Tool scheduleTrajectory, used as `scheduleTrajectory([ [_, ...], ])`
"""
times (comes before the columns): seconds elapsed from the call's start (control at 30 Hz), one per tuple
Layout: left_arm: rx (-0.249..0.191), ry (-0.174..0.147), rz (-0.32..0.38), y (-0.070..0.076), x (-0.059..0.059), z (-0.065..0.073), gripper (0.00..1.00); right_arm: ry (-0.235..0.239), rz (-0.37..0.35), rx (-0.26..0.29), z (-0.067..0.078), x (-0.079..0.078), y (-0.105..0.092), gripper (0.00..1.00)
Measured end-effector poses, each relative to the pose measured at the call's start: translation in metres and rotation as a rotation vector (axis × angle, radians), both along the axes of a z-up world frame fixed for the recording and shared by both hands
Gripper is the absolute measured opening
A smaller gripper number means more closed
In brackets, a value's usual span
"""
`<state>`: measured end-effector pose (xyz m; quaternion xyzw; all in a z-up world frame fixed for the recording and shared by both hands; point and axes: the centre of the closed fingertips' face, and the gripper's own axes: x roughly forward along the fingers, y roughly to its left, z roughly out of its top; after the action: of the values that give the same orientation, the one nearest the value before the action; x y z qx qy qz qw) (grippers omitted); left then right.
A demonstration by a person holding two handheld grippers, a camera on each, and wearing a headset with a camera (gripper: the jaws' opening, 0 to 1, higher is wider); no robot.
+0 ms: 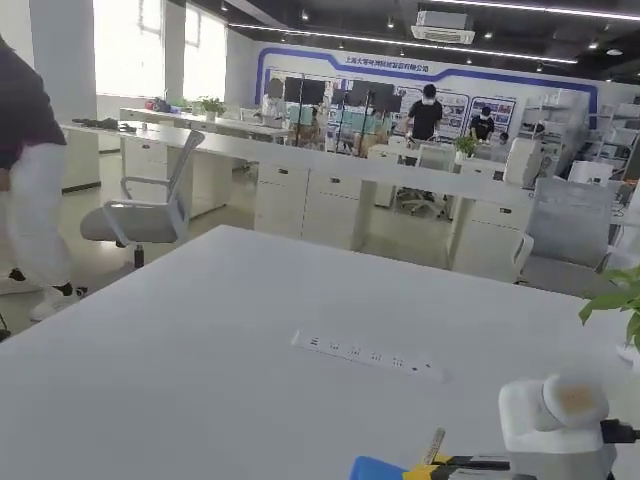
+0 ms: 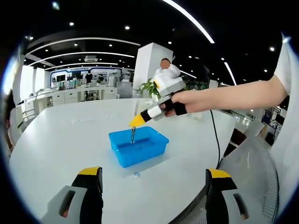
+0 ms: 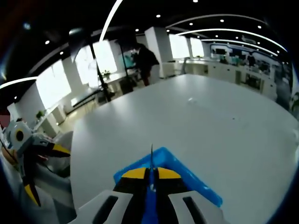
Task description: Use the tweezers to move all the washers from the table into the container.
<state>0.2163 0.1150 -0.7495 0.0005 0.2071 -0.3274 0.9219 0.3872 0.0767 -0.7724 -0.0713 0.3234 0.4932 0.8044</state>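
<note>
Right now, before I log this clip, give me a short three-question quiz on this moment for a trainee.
1. True or false: the right gripper holds the tweezers with their tips down inside the blue container.
2. Pick one: the left gripper has its jaws A) wide open, B) shut on a cable, C) shut on a cup.
3. Fill in: on the table, just outside the container's near wall, lies one small ____.

Key: 1 true. 2 A. 3 washer.
</note>
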Motion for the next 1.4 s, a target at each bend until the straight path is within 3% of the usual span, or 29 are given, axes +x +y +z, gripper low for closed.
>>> scheduleTrajectory([
  [0.3, -0.006, 0.001, 0.008, 0.001, 0.001, 0.0, 0.93, 0.028, -0.012, -0.08, -0.032, 0.009, -0.003, 0.03],
  [0.73, 0.002, 0.004, -0.002, 0.0, 0.0, -0.001, 0.93, -0.004, 0.024, -0.085, -0.036, 0.006, -0.003, 0.03],
  [1.07, 0.001, 0.004, 0.0, 0.0, 0.0, -0.001, 0.93, -0.057, 0.029, -0.024, -0.015, -0.008, 0.0, 0.04],
  [1.4, 0.006, 0.007, -0.012, -0.001, -0.001, -0.002, 0.93, -0.141, 0.104, 0.019, 0.021, -0.034, 0.009, 0.03],
])
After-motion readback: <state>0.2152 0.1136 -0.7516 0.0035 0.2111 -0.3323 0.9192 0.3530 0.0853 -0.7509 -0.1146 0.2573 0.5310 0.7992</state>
